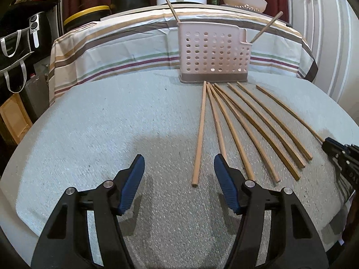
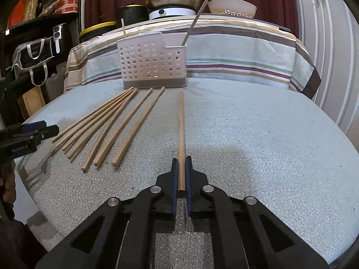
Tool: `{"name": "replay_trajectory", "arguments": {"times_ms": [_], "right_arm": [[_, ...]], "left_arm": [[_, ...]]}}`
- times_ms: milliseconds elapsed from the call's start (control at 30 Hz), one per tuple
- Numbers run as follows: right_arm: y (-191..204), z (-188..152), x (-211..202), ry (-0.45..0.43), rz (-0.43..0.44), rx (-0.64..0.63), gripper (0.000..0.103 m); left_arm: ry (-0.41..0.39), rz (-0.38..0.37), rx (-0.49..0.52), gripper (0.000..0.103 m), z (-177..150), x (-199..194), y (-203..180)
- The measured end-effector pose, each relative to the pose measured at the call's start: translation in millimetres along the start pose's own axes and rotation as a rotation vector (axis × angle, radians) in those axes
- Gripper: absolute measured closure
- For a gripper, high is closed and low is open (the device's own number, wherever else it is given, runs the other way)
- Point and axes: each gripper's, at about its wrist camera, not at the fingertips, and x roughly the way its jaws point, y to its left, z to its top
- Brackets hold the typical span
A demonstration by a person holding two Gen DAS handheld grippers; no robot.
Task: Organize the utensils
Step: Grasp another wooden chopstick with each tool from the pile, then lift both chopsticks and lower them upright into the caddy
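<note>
Right gripper (image 2: pixel 181 160) low, tilted down — clamping one chopstick (image 2: pixel 180 123), left gripper (image 1: pixel 179 163) wide, empty

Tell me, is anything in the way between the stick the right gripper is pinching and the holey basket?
Nothing visible blocks it. The right gripper is shut on one chopstick, which points straight at the basket across bare table. The other chopsticks lie off to the side.
</note>
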Motion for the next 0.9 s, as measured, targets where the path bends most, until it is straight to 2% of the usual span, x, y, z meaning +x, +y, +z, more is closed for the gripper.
{"name": "replay_trajectory", "arguments": {"times_ms": [67, 233, 400, 633, 733, 900], "right_arm": [[-0.3, 0.1, -0.3, 0.0, 0.002, -0.002, 0.096], [0.1, 0.2, -0.7, -0.001, 0.006, -0.002, 0.096], [1.1, 0.5, -0.3, -0.003, 0.006, 0.002, 0.096], [1.1, 0.9, 0.0, -0.004, 0.009, 0.005, 0.096], [1.0, 0.8, -0.1, -0.003, 0.009, 0.005, 0.096], [1.5, 1.2, -1.8, -0.012, 0.007, 0.006, 0.096]], "left_arm": [[0.007, -0.005, 0.0, 0.044, -1.4, 2.4, -0.8], [0.023, -0.024, -0.001, 0.065, -4.6, 11.6, -0.4], [-0.001, -0.028, 0.01, 0.066, -3.4, 16.5, -1.2], [-0.03, -0.067, 0.027, 0.093, -10.4, 12.8, -4.0], [-0.031, -0.067, 0.039, 0.097, -10.5, 11.8, -6.0], [-0.045, -0.057, 0.037, 0.097, -9.7, 6.5, -3.5]]}}
